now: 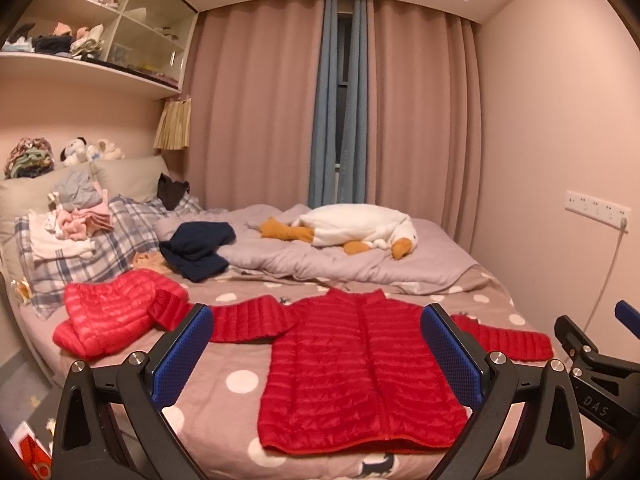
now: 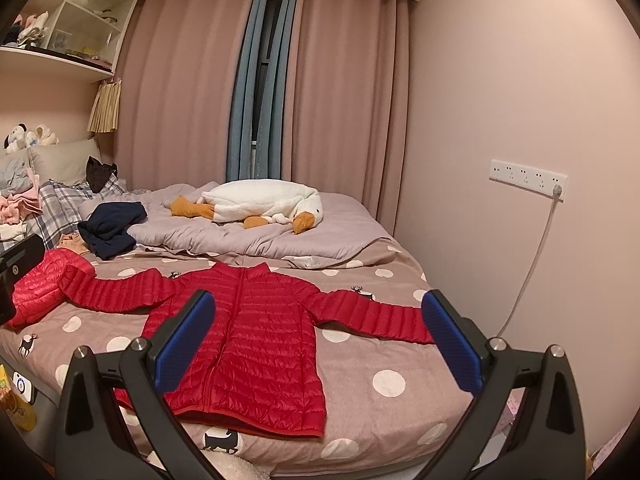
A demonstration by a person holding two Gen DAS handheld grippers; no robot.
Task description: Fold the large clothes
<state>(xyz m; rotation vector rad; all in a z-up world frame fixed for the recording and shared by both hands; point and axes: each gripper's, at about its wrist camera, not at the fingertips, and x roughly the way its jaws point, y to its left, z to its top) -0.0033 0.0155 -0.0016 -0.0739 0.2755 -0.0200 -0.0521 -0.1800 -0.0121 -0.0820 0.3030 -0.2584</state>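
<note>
Red jacket flat on bed, front up, unfolded; both tongs held above the near edge, empty.

Item: jacket, sleeves spread; long axis hem-to-collar runs 6 to 12 o'clock, sleeve line 9 to 3. Hem nearest the tongs, collar toward the duvet. Left gripper: jaws wide apart, nothing held, jacket body dead ahead at 12. Right gripper: jaws wide apart, nothing held, body at 11, right sleeve crossing toward its 3 o'clock finger. Judgement: right tongs nearer the right sleeve, left tongs nearer the left sleeve, whose cuff lies against a second red jacket at 10 o'clock. Also present: navy garment, goose toy.
</note>
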